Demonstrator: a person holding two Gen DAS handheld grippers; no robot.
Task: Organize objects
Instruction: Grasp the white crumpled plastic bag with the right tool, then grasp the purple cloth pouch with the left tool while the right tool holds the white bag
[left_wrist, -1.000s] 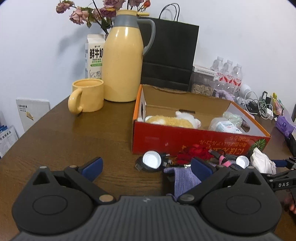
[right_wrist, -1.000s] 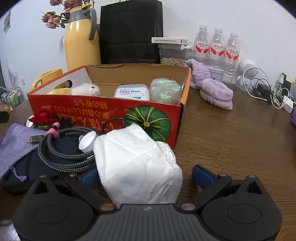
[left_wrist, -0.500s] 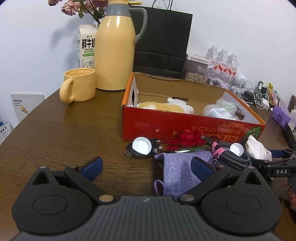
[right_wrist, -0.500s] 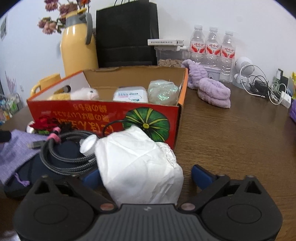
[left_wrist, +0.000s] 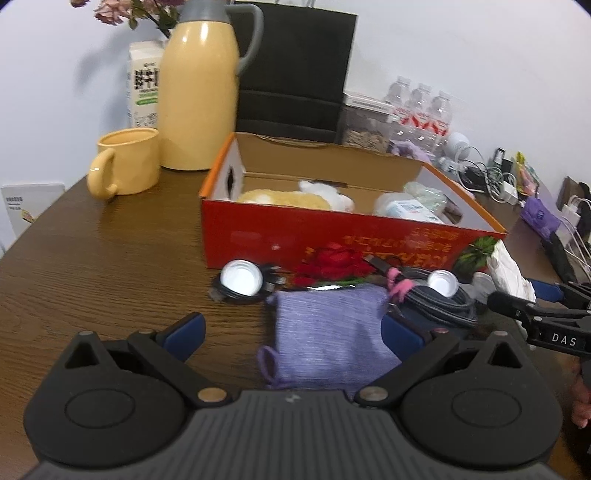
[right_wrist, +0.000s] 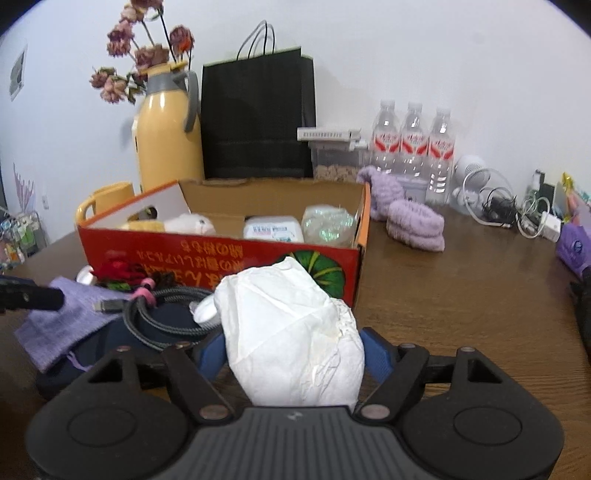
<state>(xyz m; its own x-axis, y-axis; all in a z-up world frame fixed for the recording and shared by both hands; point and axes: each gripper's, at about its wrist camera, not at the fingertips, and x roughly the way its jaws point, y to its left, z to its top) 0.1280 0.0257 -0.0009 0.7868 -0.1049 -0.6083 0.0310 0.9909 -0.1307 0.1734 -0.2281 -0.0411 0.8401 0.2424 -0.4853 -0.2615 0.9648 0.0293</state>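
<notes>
Cardboard box (right_wrist: 221, 254) holds plush toy (right_wrist: 188, 224), wipes pack (right_wrist: 272, 229); right gripper (right_wrist: 295, 354), closing, clamps white bag (right_wrist: 291, 332); left gripper (left_wrist: 291, 328) wide

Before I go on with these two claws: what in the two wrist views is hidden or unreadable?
- Right view: the white crumpled paper bundle hides the table under it and whether the blue pads press it.
- Left view: the red cardboard box wall hides its floor.
- Both views: upside-down box print, blurred.

red box (left_wrist: 332, 243), purple pouch (left_wrist: 332, 332), yellow mug (left_wrist: 125, 166)
</notes>
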